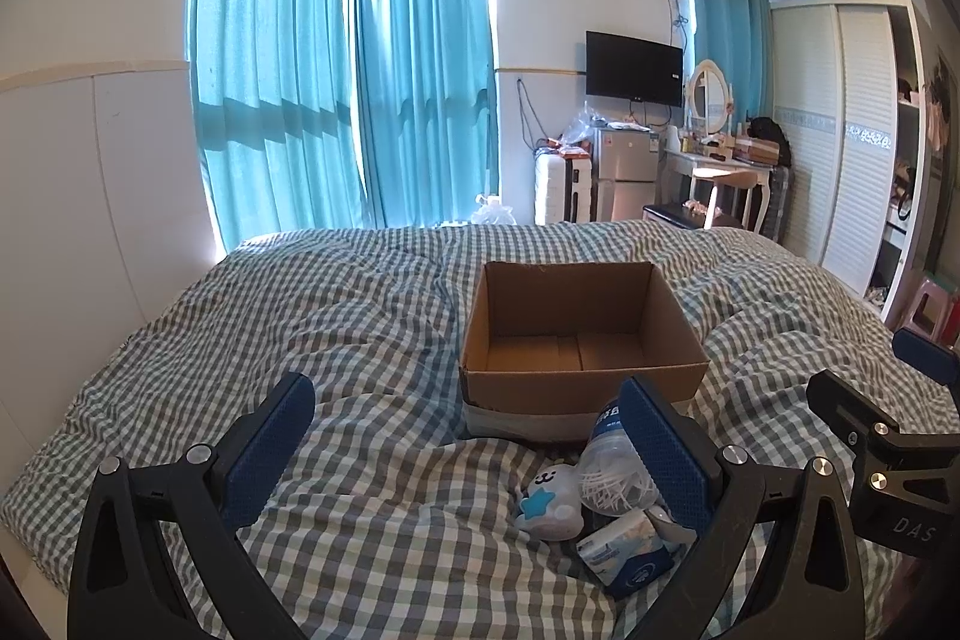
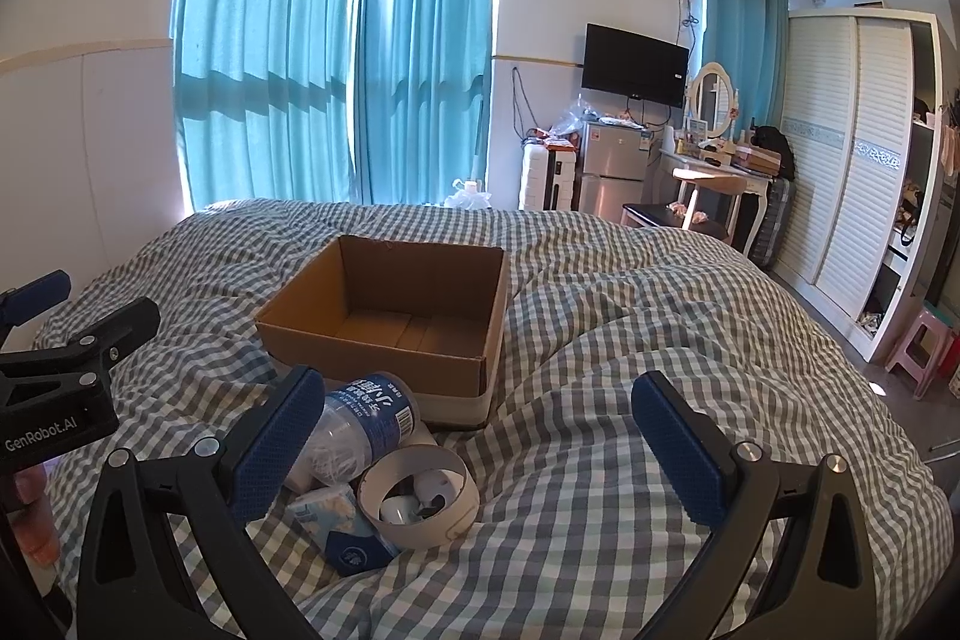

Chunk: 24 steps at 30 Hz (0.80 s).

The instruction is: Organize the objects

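Note:
An open, empty cardboard box (image 1: 576, 334) (image 2: 396, 322) sits on the checked bed. In front of it lies a small pile: a clear tub of cotton swabs with a blue label (image 1: 612, 478) (image 2: 360, 424), a white plush with a blue star (image 1: 549, 505), a blue-and-white tissue pack (image 1: 624, 559) (image 2: 342, 532), and a white round container with small items inside (image 2: 420, 496). My left gripper (image 1: 462, 454) is open, its right finger over the pile. My right gripper (image 2: 480, 448) is open above the pile's right side. Each gripper shows at the other view's edge.
The bed (image 1: 360, 316) has a rumpled grey-and-white checked duvet. Beyond it are teal curtains (image 1: 336, 88), a small fridge (image 1: 624, 172), a wall TV (image 1: 633, 67), a dressing table with mirror (image 1: 720, 160) and a white wardrobe (image 1: 840, 136). A pink stool (image 2: 918, 346) stands at the right.

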### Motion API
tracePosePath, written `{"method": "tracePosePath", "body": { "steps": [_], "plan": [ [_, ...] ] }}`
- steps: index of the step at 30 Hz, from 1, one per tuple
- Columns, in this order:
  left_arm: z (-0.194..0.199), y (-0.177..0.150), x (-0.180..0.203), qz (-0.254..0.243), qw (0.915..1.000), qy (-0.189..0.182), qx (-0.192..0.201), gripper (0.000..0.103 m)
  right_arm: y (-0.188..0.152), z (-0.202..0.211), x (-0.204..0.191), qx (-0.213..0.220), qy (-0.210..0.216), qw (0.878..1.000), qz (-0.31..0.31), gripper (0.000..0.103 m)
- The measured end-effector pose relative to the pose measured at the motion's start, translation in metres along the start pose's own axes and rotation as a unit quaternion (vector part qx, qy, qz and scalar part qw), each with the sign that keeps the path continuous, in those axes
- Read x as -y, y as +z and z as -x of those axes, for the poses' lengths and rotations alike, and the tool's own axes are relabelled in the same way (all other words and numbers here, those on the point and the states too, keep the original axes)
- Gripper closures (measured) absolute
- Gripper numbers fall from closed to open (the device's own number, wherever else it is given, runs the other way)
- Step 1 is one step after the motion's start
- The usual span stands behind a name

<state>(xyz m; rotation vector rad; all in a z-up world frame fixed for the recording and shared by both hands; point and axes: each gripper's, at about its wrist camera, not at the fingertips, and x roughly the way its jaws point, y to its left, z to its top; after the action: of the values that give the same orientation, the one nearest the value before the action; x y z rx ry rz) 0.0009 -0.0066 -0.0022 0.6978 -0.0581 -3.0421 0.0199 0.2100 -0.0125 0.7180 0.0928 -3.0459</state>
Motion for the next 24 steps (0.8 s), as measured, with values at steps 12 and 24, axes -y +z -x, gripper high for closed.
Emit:
{"method": "tracePosePath", "body": {
  "steps": [12,24],
  "plan": [
    [-0.0001,-0.0009,-0.0001,-0.002,1.0000,0.002,-0.001,0.000,-0.0007,-0.0010,-0.0025,-0.003,0.003,1.000,0.003,0.000],
    [-0.0003,-0.0023,-0.0023,-0.002,1.0000,0.004,-0.002,0.000,-0.0025,-0.0021,-0.0034,-0.004,0.003,1.000,0.007,0.000]
  ]
}}
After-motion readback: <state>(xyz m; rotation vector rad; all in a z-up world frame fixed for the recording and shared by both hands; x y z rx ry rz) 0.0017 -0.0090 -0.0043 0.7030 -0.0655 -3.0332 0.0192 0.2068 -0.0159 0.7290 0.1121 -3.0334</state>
